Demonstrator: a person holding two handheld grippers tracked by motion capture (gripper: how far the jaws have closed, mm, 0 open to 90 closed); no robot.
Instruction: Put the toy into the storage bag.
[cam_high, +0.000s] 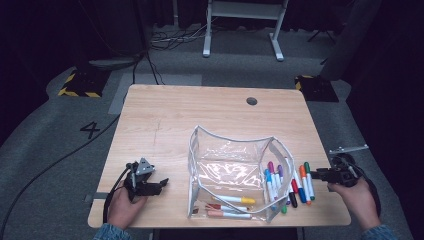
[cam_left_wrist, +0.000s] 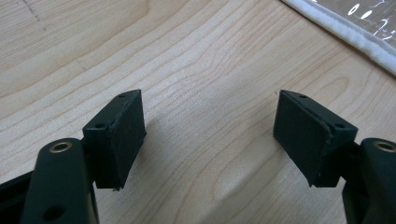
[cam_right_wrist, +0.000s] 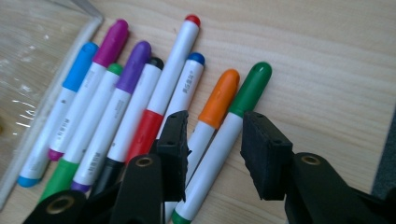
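Note:
A clear zip pouch (cam_high: 227, 167) stands open in the middle of the wooden table (cam_high: 160, 115), with a few markers (cam_high: 231, 206) lying inside its near end. Several loose markers (cam_high: 290, 182) lie fanned out just right of it. My right gripper (cam_high: 316, 174) is low over their right side. In the right gripper view its jaws (cam_right_wrist: 215, 126) straddle the white barrels of the orange-capped marker (cam_right_wrist: 219, 100) and the green-capped marker (cam_right_wrist: 250, 91), and the pads are not visibly pressing on them. My left gripper (cam_high: 161, 185) rests near the front left, and its jaws (cam_left_wrist: 210, 126) stand wide open over bare wood.
The pouch's white piped edge (cam_left_wrist: 350, 35) lies ahead and to the right of the left jaws. The table's right edge (cam_high: 330, 165) runs close beside the right hand. A cable hole (cam_high: 251, 101) sits at the back. Cables (cam_high: 55, 165) trail over the floor at left.

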